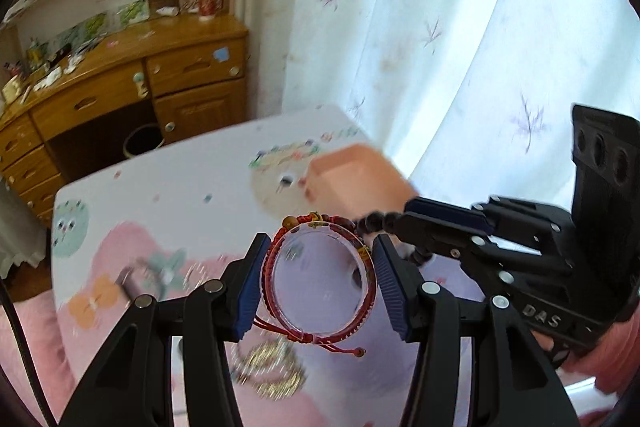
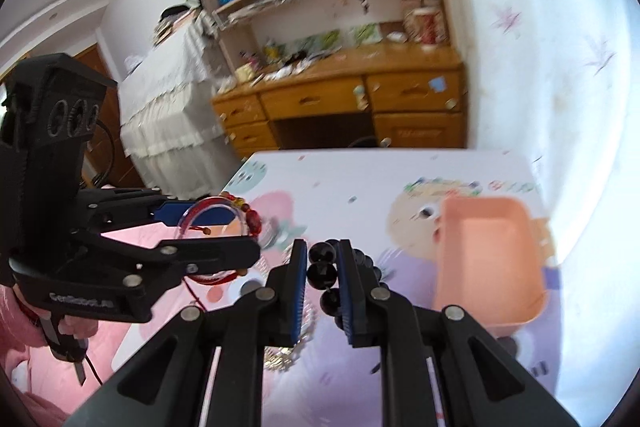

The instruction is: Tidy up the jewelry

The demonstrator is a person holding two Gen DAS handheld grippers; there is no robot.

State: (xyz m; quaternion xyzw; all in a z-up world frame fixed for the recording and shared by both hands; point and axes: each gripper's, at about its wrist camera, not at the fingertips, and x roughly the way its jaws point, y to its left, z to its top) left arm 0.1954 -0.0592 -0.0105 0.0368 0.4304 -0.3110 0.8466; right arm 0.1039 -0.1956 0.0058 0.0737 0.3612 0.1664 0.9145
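My left gripper point(image 1: 318, 281) is shut on a clear round case wrapped with a red cord bracelet point(image 1: 320, 279), held above the table; it also shows in the right wrist view point(image 2: 216, 227). My right gripper point(image 2: 322, 275) is shut on a string of black beads point(image 2: 322, 273), lifted off the table; the beads trail from it in the left wrist view point(image 1: 374, 221). A pink-orange tray point(image 2: 490, 259) stands on the table right of my right gripper and shows behind both grippers in the left wrist view point(image 1: 356, 179).
Gold and silver chains point(image 1: 272, 371) and a small grey roll point(image 1: 130, 287) lie on the cartoon-printed table cover point(image 2: 340, 183). A wooden desk with shelves point(image 2: 360, 95), a bin point(image 1: 142, 143) and a white curtain point(image 1: 400, 27) stand beyond the table.
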